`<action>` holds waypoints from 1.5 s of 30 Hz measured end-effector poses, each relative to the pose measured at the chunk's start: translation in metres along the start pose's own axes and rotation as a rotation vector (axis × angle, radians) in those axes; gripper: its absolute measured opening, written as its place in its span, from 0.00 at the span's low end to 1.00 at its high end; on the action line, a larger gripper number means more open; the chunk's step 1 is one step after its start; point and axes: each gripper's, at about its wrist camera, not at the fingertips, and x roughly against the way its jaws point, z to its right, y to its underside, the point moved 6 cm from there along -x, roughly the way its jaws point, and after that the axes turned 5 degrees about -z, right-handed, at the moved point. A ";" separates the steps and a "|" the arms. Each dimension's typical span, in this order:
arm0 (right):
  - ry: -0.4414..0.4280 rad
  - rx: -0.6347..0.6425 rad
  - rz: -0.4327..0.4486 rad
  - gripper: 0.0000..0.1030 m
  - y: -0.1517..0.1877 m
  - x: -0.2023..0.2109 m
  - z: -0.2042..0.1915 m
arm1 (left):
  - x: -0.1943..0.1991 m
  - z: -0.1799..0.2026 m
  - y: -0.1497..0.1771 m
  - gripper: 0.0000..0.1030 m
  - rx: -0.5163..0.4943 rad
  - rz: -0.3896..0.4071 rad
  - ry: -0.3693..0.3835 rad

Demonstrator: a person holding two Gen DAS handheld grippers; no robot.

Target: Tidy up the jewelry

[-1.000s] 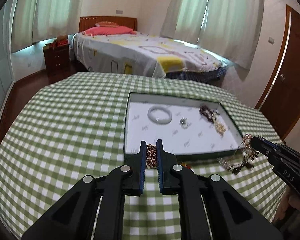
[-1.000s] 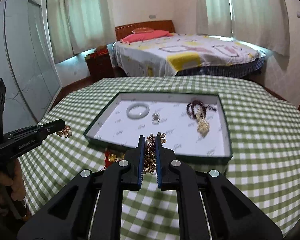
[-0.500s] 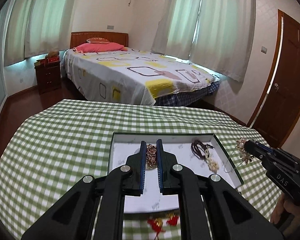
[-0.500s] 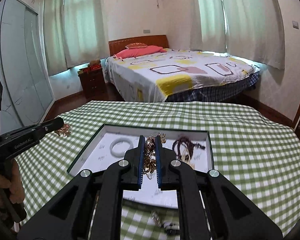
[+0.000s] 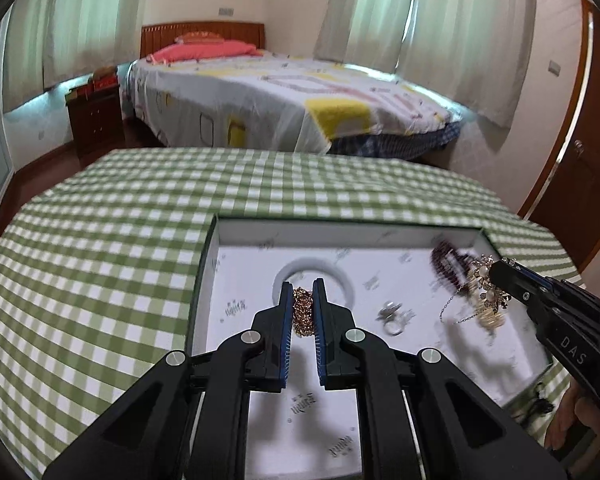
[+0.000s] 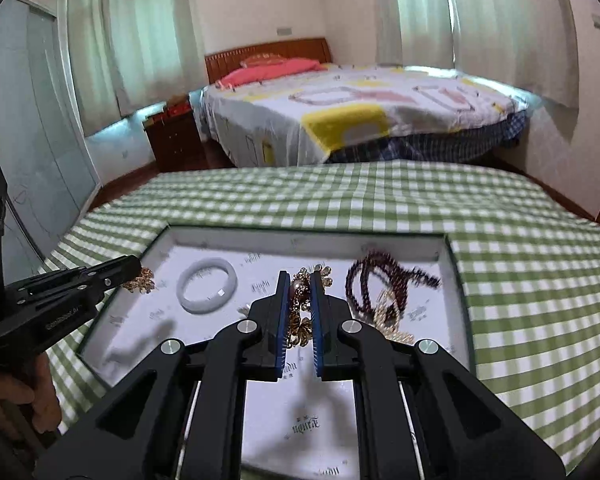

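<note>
- My left gripper (image 5: 303, 294) is clamped tight on a small gold beaded piece (image 5: 302, 311), holding it up over the left half of the tray (image 5: 208, 264).
- Through its camera, that piece hangs in front of the white jade bangle (image 5: 346, 284), which lies flat on the tray's white lining.
- My right gripper (image 6: 300, 286) is pinched closed on a gold and pearl ornament (image 6: 300, 312); parts of it dangle below the blue pads and a few stick out above them.
- From the left camera I see the right gripper at the right side, with the ornament and a thin chain hanging over the tray's right part.
- In the tray lie a silver ring (image 5: 394, 320), a dark red bead strand (image 6: 374, 280) and a gold tassel piece (image 6: 396, 322) just beside that strand.
- The tray sits on the table (image 6: 520, 280) with its green checked cloth.
- A hand (image 6: 24, 396) holds the left gripper's handle at the edge of the right camera's view.
- Both pictures are a little blurred.
</note>
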 end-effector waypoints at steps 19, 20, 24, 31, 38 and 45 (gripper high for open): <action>0.021 -0.011 -0.140 0.12 0.017 -0.045 0.005 | -0.036 -0.007 0.017 0.11 -0.006 -0.094 -0.010; 0.019 -0.011 -0.142 0.14 0.017 -0.045 0.005 | -0.037 -0.007 0.017 0.12 -0.008 -0.096 -0.010; 0.021 -0.006 -0.136 0.29 0.016 -0.044 0.004 | -0.040 -0.007 0.016 0.13 -0.010 -0.098 -0.015; 0.019 -0.009 -0.112 0.36 0.013 -0.036 0.005 | -0.038 -0.004 0.016 0.35 -0.016 -0.095 -0.011; 0.013 -0.009 -0.064 0.37 0.005 -0.012 0.003 | -0.020 0.000 0.011 0.46 -0.024 -0.062 -0.004; 0.011 -0.005 -0.032 0.37 0.009 0.022 -0.001 | 0.013 0.002 0.015 0.46 -0.024 -0.025 0.005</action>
